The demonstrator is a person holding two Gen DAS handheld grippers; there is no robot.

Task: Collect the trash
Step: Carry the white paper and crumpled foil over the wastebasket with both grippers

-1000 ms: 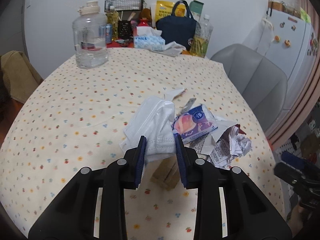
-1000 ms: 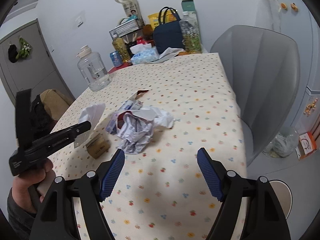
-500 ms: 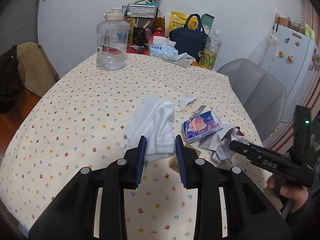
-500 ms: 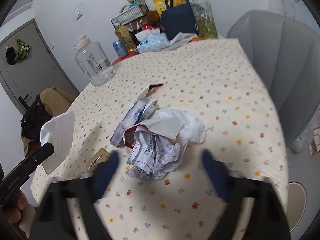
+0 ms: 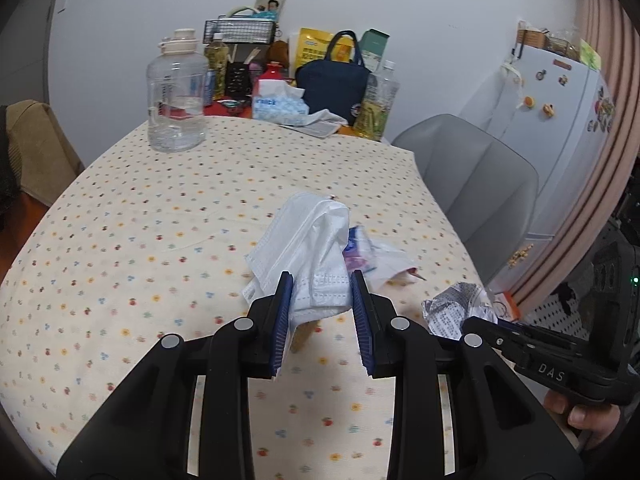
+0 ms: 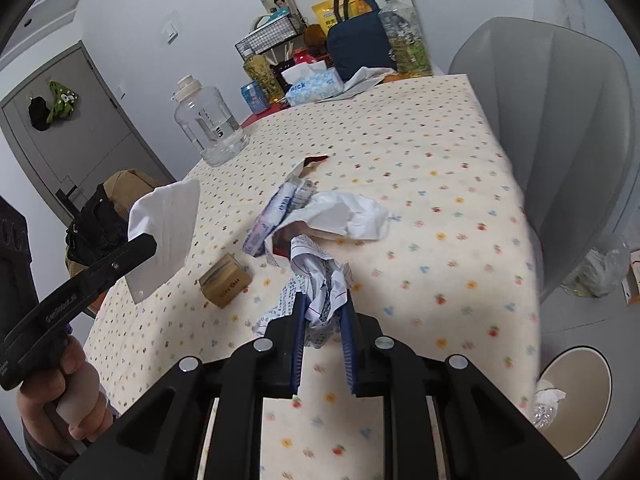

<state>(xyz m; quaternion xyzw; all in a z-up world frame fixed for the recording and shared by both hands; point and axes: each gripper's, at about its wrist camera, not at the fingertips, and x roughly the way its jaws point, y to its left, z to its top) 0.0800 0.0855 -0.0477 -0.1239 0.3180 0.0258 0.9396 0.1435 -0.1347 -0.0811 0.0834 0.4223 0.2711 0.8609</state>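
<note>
Now that my right tool (image 6: 323, 316) is closing on the crumpled receipt (image 6: 320, 280) at the near tabletop (image 6: 420, 152) edge, both hands are loaded. A second ago it hung wide open, empty. Left tool (image 5: 322, 300) still clenches the white mask (image 5: 308, 248), lifted. Wrappers (image 6: 280, 216) and small box (image 6: 225, 284) remain.

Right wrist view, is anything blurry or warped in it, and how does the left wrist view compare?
Right wrist view: sharp centre on the crumpled paper, soft smear along the table edge, fisheye bending throughout. Left wrist view: crisp, face mask clear, table rim bowed.
</note>
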